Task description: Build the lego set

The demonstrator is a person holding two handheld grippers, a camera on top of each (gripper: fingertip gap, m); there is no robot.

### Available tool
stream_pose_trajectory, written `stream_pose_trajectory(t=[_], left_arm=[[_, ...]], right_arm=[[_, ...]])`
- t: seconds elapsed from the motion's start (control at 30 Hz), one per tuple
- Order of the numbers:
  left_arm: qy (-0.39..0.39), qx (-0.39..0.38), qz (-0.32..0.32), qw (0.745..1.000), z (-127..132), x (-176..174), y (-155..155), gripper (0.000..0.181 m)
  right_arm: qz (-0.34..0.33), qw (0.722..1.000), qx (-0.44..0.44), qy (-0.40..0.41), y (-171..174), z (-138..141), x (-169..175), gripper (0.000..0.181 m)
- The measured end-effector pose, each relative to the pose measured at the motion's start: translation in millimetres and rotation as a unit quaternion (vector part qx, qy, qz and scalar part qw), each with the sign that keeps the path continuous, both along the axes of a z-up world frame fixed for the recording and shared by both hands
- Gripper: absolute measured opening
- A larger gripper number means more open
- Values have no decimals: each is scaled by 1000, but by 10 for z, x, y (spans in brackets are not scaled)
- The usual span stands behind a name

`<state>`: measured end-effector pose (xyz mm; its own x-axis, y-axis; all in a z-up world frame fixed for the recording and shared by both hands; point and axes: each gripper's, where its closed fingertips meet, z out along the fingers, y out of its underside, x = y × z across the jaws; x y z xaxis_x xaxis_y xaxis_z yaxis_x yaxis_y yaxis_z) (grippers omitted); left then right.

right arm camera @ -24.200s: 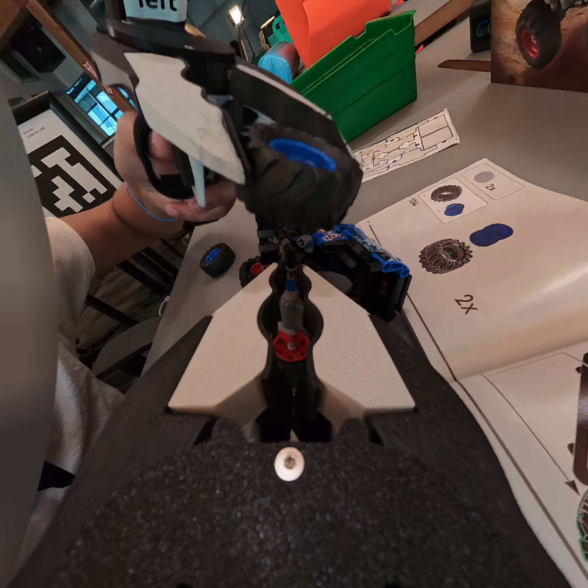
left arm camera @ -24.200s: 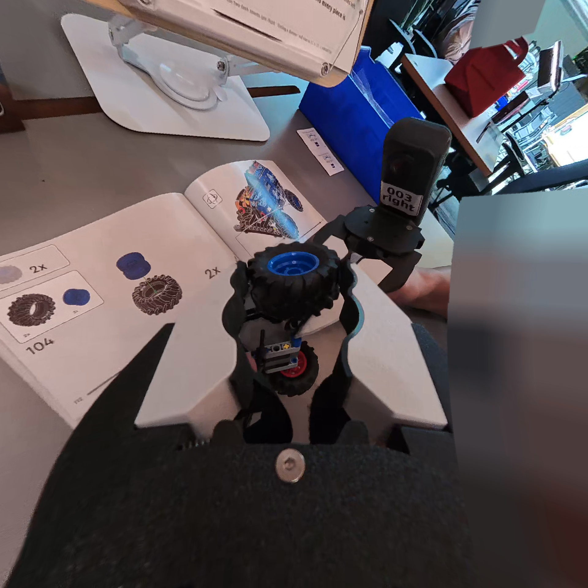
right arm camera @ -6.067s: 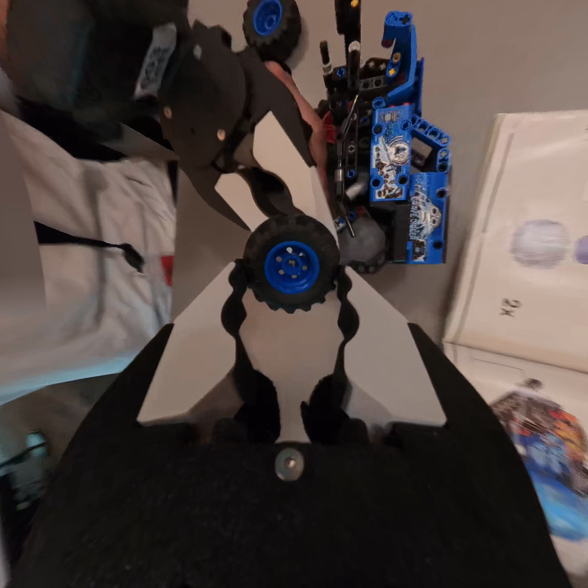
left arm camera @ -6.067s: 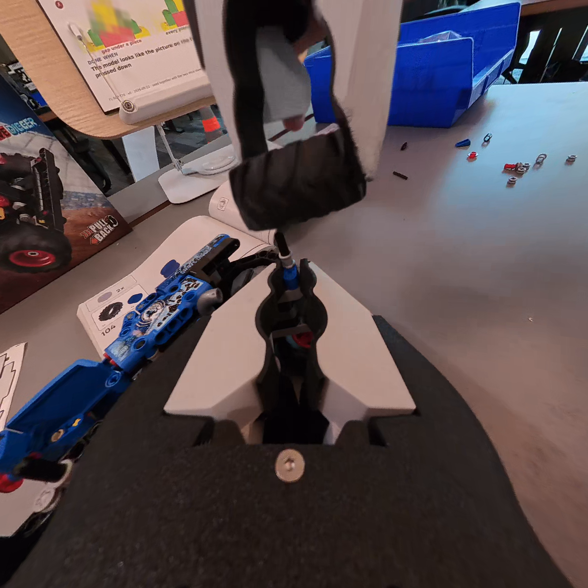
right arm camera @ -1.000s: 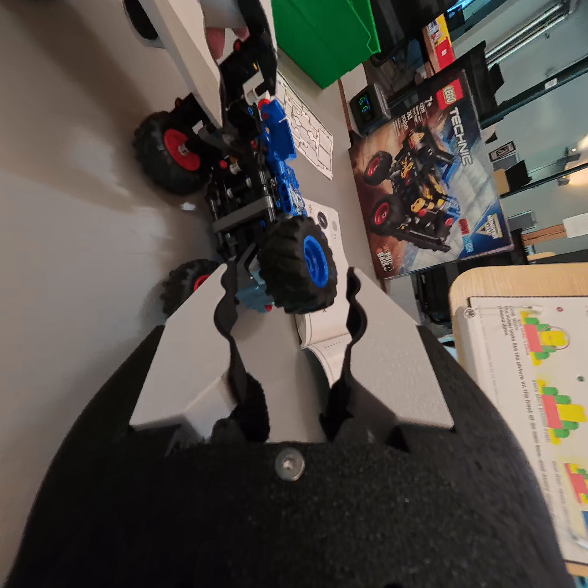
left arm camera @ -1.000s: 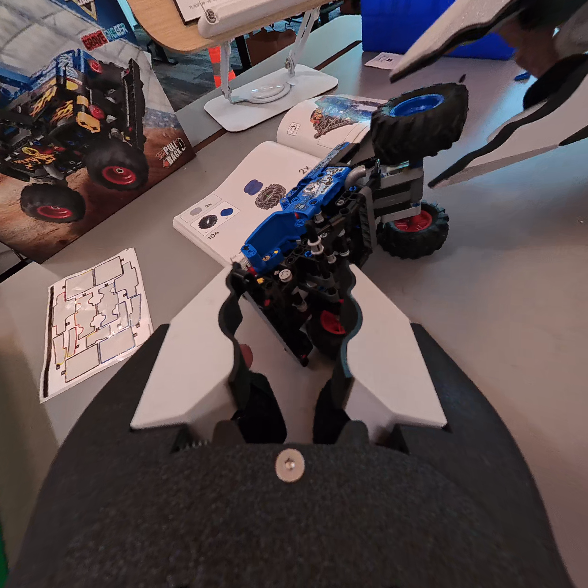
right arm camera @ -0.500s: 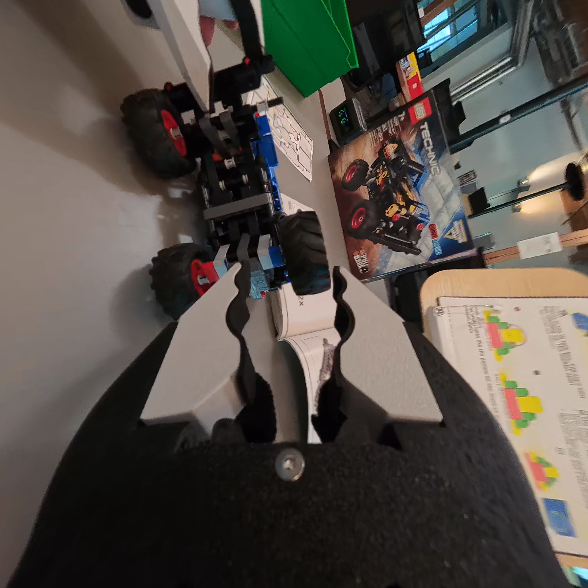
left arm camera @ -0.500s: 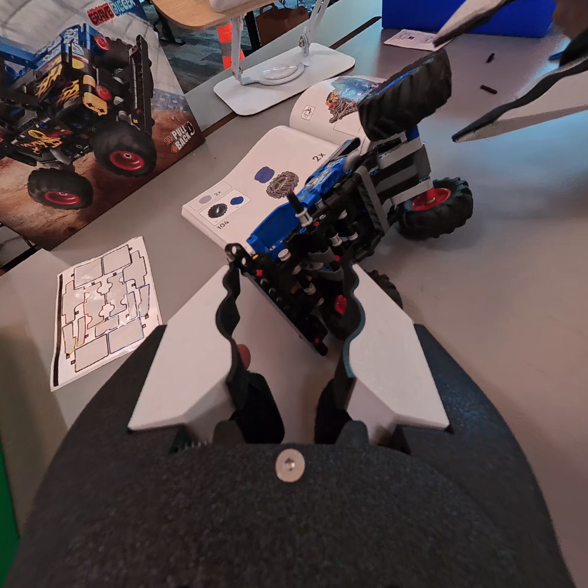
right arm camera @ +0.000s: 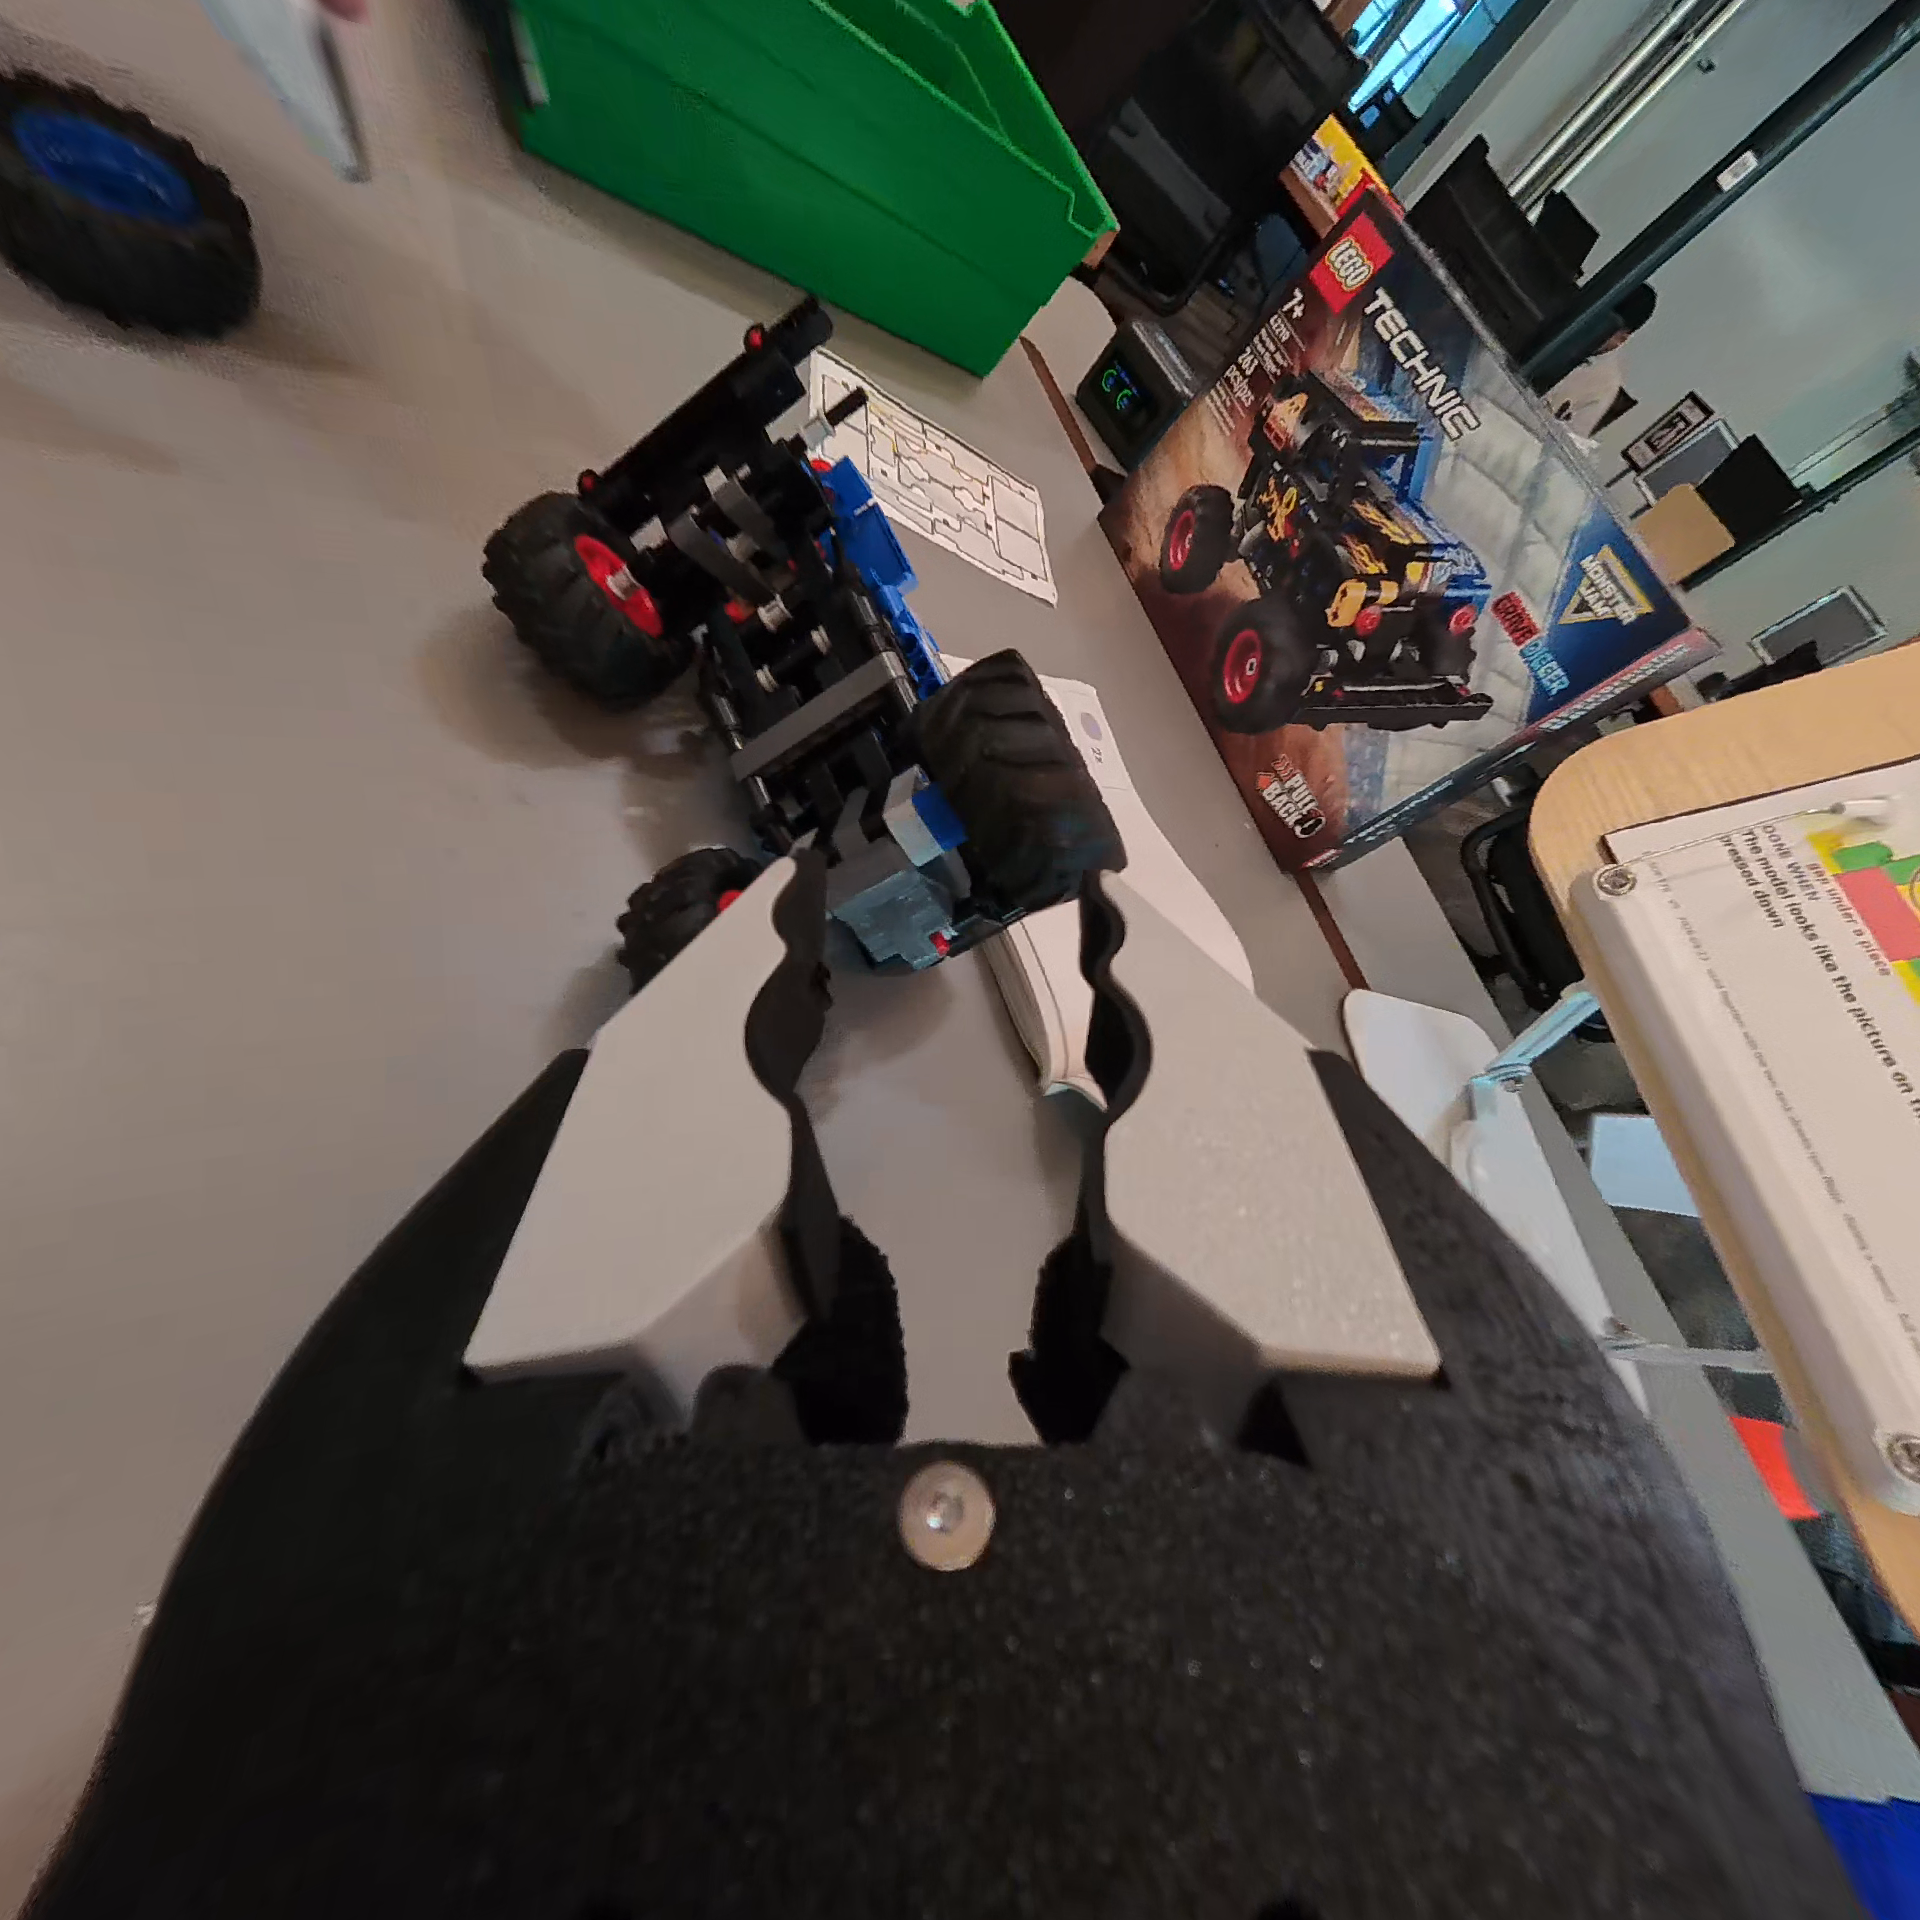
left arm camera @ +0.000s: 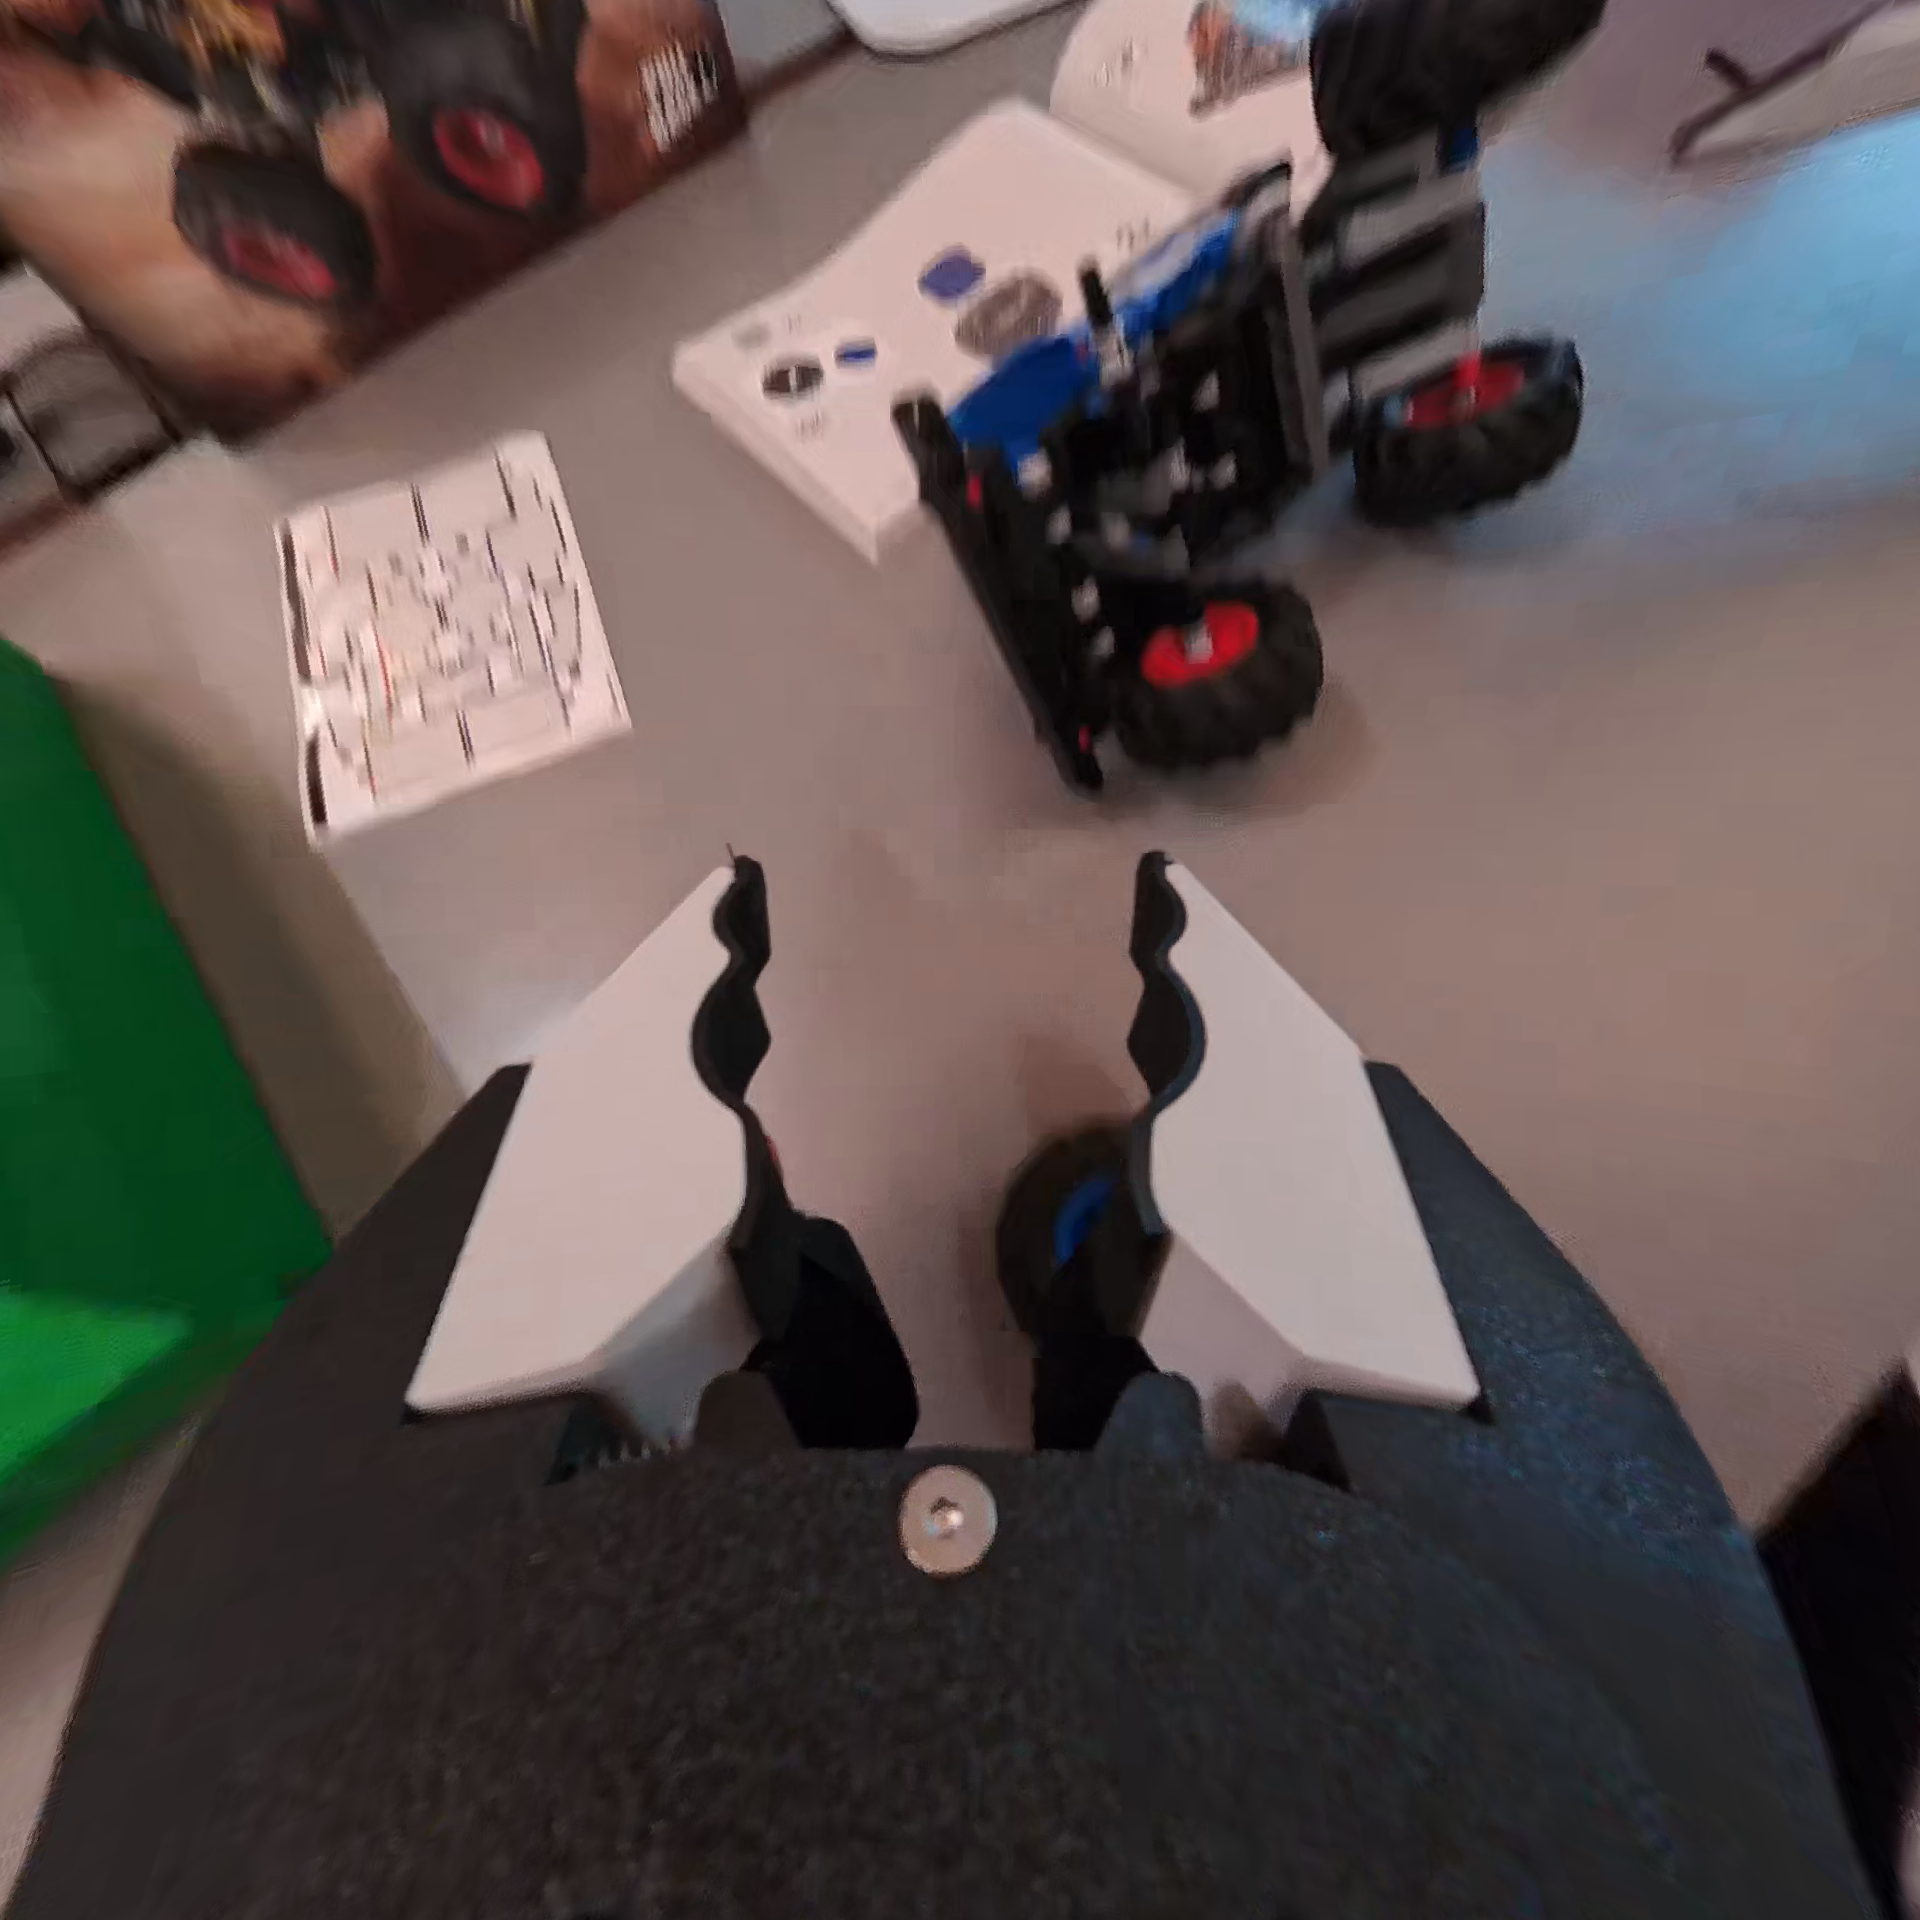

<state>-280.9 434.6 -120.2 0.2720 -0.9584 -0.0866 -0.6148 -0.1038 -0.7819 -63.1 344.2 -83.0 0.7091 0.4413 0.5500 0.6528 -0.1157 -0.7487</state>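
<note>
The blue and black lego truck (left arm camera: 1195, 468) lies on its side on the grey table, resting on its two red-hub wheels (left arm camera: 1205, 665), with a mounted black wheel (right arm camera: 1008, 790) uppermost. My left gripper (left arm camera: 945, 862) is open and empty, pulled back from the truck. A loose blue-hub wheel (left arm camera: 1060, 1216) lies on the table under its right finger; it also shows in the right wrist view (right arm camera: 114, 197). My right gripper (right arm camera: 945, 873) is open, its fingertips just short of the truck (right arm camera: 779, 644) and its top wheel. The left wrist view is blurred.
The open instruction booklet (left arm camera: 935, 312) lies behind the truck, a sticker sheet (left arm camera: 447, 623) to its left. A green bin (right arm camera: 831, 135) and the set's box (right arm camera: 1403, 520) stand beyond. A wooden board on a white stand (right arm camera: 1766, 1039) is at the right. The right gripper is farther from the loose blue-hub wheel (left arm camera: 1060, 1216), some 25 centimetres, than the left, some 7 centimetres. Seen from the right wrist view (right arm camera: 191, 184) as well.
My left gripper has let go of the truck and drawn back and away. The truck now rests on the table by itself. My right gripper has backed slightly off the top wheel.
</note>
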Motion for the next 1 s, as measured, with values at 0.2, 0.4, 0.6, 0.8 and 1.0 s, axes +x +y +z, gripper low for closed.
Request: stream_pose_trajectory(t=[0.2,0.4,0.6,0.8,1.0], left_arm=[[58,-40,-14,997,-448,-667,-503,74],[54,21,-4,998,-511,-509,-452,59],[77,69,-32,994,-441,-385,-461,57],[-51,-33,-62,996,450,323,-399,57],[16,-258,-162,952,881,944,-278,57]], right_arm=[[28,999,-23,21,-48,-76,-225,45],[65,996,-54,39,-139,-230,-543,44],[112,986,-92,79,-272,-278,-802,45],[141,966,-164,139,-228,-342,-1018,46],[73,983,-101,137,252,-23,-1046,56]])
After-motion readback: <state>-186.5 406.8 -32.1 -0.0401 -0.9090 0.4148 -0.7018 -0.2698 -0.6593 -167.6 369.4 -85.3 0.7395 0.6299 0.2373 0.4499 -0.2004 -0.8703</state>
